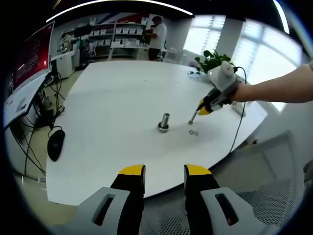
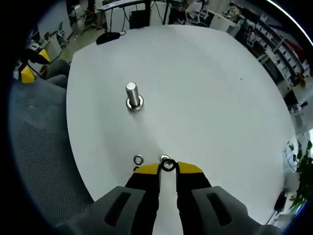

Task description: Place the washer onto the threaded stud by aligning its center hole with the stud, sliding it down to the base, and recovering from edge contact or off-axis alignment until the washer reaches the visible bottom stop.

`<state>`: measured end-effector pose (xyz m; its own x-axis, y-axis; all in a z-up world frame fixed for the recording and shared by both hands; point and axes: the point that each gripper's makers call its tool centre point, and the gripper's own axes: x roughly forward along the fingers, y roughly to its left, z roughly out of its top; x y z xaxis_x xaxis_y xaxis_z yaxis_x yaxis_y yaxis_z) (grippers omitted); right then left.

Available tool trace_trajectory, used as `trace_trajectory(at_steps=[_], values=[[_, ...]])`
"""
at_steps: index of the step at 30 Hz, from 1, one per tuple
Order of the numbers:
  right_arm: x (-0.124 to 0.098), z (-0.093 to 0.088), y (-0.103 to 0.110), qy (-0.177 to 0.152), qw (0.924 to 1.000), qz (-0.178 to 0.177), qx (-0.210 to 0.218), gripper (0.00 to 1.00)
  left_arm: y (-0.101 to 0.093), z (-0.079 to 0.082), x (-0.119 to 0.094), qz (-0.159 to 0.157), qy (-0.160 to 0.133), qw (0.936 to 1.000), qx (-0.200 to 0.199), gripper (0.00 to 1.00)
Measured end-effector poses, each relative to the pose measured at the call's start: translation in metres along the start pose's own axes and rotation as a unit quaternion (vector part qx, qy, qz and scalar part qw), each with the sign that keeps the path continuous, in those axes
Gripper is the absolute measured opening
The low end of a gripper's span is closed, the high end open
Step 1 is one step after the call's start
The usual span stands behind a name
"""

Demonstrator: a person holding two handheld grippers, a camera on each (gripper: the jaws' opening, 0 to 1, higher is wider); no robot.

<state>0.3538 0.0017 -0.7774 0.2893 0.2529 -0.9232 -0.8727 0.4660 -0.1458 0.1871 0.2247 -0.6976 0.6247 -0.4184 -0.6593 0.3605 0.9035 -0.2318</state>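
Steel washer point(image 2: 167, 165) sits pinched between the tips of the right claw point(image 2: 167, 167), low over the white counter point(image 2: 205, 88), so the pickup step looks in hand. Just left of that claw lies 1 spare washer point(image 2: 138, 159), and another peeks out just beyond its tips point(image 2: 165, 157). Ahead and slightly left of the claw stands the threaded stud point(image 2: 132, 94), upright on its base, well apart. Next the washer must be lifted, carried over the stud top and levelled so its hole meets the axis. The left claw point(image 1: 164, 171) hangs apart-jawed and empty, far back at the counter edge.
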Motion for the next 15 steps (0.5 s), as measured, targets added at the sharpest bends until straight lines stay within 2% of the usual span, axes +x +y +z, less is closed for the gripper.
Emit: trace_trajectory(at_steps=[15], values=[[0.014,-0.002,-0.002,0.024,0.9996,0.013,-0.013,0.14,-0.001,-0.002,0.001,-0.001,0.006,1.0,0.001,0.29]])
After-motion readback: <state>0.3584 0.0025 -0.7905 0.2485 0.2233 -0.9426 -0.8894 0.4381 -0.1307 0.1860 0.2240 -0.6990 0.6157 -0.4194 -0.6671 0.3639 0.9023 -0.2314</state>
